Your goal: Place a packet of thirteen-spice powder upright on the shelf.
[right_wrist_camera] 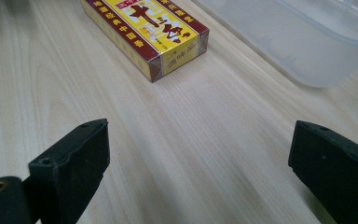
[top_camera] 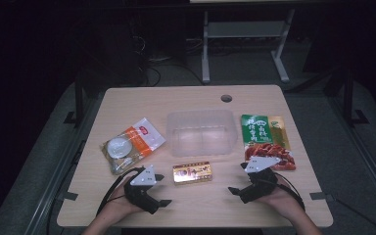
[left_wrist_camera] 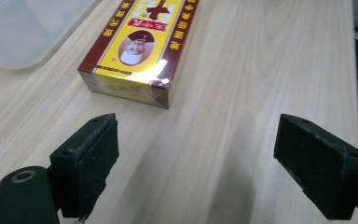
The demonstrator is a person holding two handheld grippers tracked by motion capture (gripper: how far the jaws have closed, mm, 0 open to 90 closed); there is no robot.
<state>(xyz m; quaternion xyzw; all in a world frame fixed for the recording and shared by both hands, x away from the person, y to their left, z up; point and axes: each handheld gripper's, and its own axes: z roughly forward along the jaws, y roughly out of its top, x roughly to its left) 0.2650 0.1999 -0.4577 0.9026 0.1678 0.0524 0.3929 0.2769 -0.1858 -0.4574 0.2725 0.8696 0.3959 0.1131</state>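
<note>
Between the two hands, near the front edge of the pale wooden surface (top_camera: 196, 98), lies the small flat red-and-yellow cardboard box (top_camera: 192, 172), just in front of the clear plastic tub (top_camera: 201, 132). Its long axis runs across the surface, from one hand toward the other, so each short end faces a hand-held gripper. The left hand-held gripper (top_camera: 162, 190) sits to the box's left and a little nearer the person, the right hand-held gripper (top_camera: 238, 178) to its right; both seem about equally near. In the left gripper view the box (left_wrist_camera: 140, 46) lies ahead, apart from the jaws, which stand wide open with nothing between them. The right gripper view shows the same: box (right_wrist_camera: 144, 32) ahead, jaws spread wide, holding and touching nothing.
</note>
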